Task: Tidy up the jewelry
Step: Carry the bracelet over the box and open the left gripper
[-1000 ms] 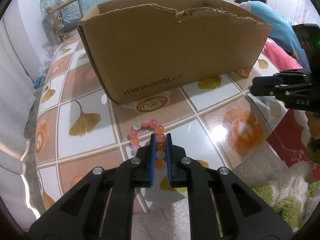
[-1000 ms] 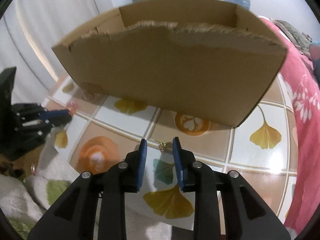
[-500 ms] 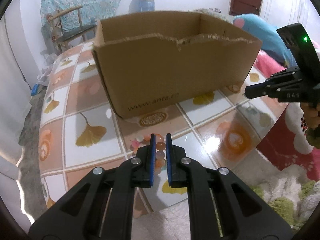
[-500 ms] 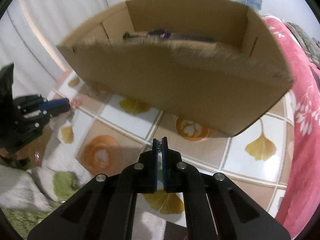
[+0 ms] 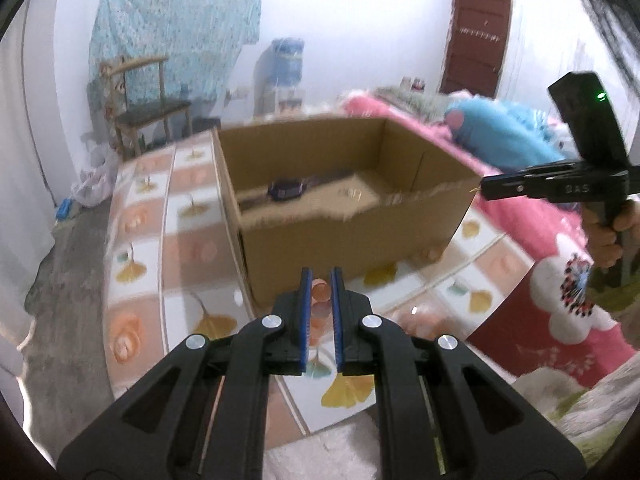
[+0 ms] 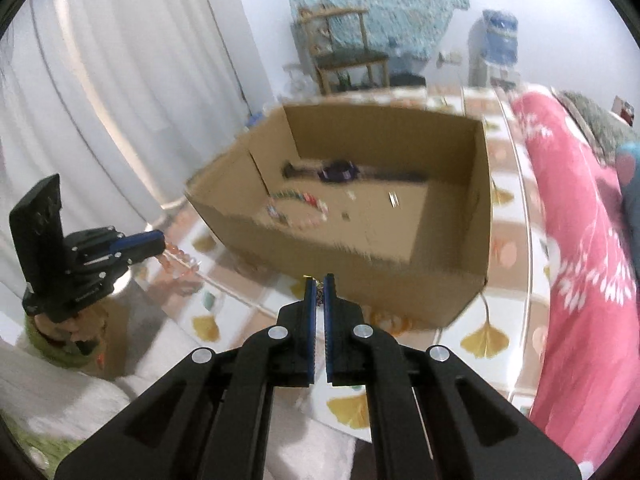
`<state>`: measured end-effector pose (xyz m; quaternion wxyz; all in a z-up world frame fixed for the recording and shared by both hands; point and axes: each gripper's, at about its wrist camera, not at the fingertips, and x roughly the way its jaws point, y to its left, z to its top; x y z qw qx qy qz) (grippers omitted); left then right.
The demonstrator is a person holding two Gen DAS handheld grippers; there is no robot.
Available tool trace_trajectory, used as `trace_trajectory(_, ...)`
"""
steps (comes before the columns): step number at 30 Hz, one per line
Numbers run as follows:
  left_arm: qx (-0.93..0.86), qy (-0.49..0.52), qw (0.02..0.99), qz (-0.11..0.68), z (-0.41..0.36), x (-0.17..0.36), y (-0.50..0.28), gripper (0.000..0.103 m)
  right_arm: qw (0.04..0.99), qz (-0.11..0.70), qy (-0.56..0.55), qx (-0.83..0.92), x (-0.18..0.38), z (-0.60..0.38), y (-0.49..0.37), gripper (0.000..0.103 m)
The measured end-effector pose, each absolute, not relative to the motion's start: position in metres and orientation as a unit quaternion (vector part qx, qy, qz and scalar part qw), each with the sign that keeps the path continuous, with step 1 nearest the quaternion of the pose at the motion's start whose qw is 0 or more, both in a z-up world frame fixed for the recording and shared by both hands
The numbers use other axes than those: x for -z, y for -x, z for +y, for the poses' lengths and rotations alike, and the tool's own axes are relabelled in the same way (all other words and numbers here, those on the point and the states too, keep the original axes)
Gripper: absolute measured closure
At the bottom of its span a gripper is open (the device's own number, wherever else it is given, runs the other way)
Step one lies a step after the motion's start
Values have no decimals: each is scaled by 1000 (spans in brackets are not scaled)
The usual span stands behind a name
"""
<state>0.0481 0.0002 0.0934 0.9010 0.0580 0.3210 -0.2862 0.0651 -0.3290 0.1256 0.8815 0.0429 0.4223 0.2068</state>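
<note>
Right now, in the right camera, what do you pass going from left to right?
Left gripper with bead bracelet → right gripper pinching a small trinket → cardboard box → pink blanket.

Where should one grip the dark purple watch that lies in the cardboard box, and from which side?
Probably the strap beside the watch case, coming down from above: the cardboard box walls block every side, and the watch lies flat with its strap stretched out, thin enough for jaws set across it.
</note>
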Motion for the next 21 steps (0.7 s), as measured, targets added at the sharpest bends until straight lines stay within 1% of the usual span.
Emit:
trace_trajectory(5, 312, -48, 912, 261, -1, -140, -53, 94, 896, 384, -40, -220, -158, -329, -84, 99)
trace_trajectory(8, 327, -55, 915, 230, -13, -163, -62, 94, 903, 369, -31, -217, -169, -331, -100, 99)
trace_trajectory(10, 348, -54, 909, 222, -27, -172, -77, 94, 905, 365, -27, -216, -172, -332, -113, 99)
trace_trajectory(12, 363, -54, 901, 234, -40, -172, -92, 94, 904, 369, -28, -216, -170, -335, -126, 99)
trace_trajectory(16, 390, -55, 873, 286, -77, -152, -130, 94, 899, 380, -30, -216, -159, -340, -144, 99)
trace_trajectory(21, 402, -48, 834, 376, -117, -104, -173, 94, 893, 392, -42, -218, -140, -352, -157, 99)
